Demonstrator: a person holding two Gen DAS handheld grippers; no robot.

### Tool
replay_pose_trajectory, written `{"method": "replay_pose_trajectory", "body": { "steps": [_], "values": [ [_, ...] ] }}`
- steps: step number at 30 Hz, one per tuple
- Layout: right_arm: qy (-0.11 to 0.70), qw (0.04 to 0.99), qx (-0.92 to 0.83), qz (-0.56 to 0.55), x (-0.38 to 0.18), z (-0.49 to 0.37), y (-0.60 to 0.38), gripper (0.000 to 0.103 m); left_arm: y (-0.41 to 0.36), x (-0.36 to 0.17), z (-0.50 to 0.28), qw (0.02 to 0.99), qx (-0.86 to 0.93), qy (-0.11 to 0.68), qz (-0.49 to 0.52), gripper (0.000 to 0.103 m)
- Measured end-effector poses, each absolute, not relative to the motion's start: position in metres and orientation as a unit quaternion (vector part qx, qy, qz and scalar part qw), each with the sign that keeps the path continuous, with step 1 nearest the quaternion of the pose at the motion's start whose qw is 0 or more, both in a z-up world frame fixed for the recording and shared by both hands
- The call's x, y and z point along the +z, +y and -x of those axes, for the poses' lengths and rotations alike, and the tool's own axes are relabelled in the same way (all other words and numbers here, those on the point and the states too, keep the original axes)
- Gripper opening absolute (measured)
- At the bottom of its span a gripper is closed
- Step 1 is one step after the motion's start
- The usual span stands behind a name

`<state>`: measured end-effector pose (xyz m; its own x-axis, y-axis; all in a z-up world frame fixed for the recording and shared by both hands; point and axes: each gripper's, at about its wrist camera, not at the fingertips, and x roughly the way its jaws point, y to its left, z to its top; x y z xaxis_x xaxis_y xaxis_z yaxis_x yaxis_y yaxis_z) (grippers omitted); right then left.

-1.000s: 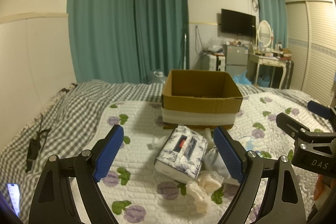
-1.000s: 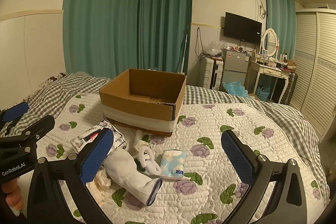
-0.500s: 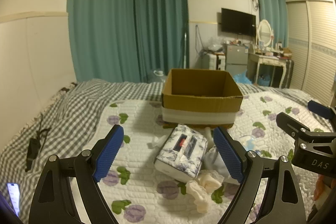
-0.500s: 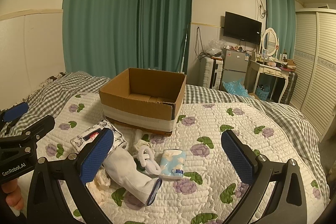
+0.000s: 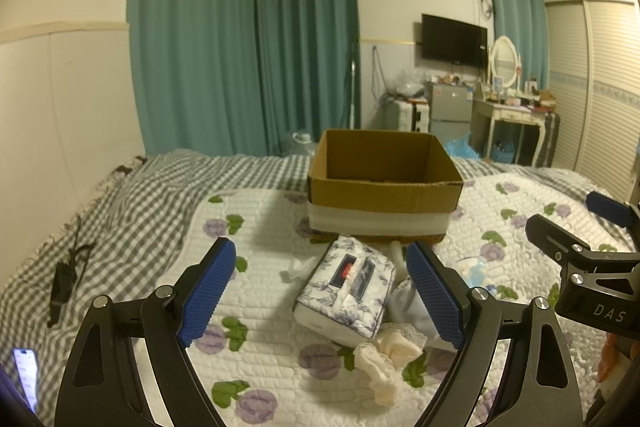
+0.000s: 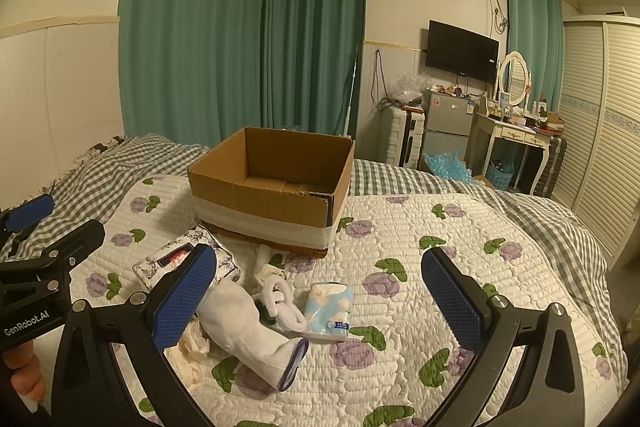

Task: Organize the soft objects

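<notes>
Blue-padded left gripper (image 5: 320, 291) and right gripper (image 6: 316, 301) at lower frame, jaws of both spread wide, holding nothing. Just beyond, at lower centre, soft clutter on quilt (image 6: 460, 227): cream lace cloth (image 5: 390, 355), white sock (image 6: 248, 327), white loops (image 6: 282, 303), blue tissue pack (image 6: 330, 311), floral tissue box (image 5: 348, 291). Likely light, limp and compressible; sock best pinched mid-body, pack across its short sides, floral box across its width. Farther, at centre, open cardboard box (image 6: 276, 187), seemingly empty, probable destination. Nothing yet stowed.
</notes>
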<state>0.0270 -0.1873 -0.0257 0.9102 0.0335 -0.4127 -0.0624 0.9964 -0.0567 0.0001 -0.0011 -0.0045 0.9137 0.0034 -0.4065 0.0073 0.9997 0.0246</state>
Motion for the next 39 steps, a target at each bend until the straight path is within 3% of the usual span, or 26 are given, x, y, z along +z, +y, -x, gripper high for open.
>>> {"method": "replay_pose_trajectory", "body": {
  "steps": [28,39],
  "values": [
    [0.207,0.977,0.026,0.038,-0.024,-0.024,-0.186,0.103,-0.006,-0.007,0.002,0.978,-0.003,0.207,-0.017,0.089],
    [0.225,0.972,0.031,0.066,-0.009,-0.001,-0.186,0.103,-0.008,0.015,0.015,0.974,-0.002,0.224,-0.03,0.089]
  ]
}}
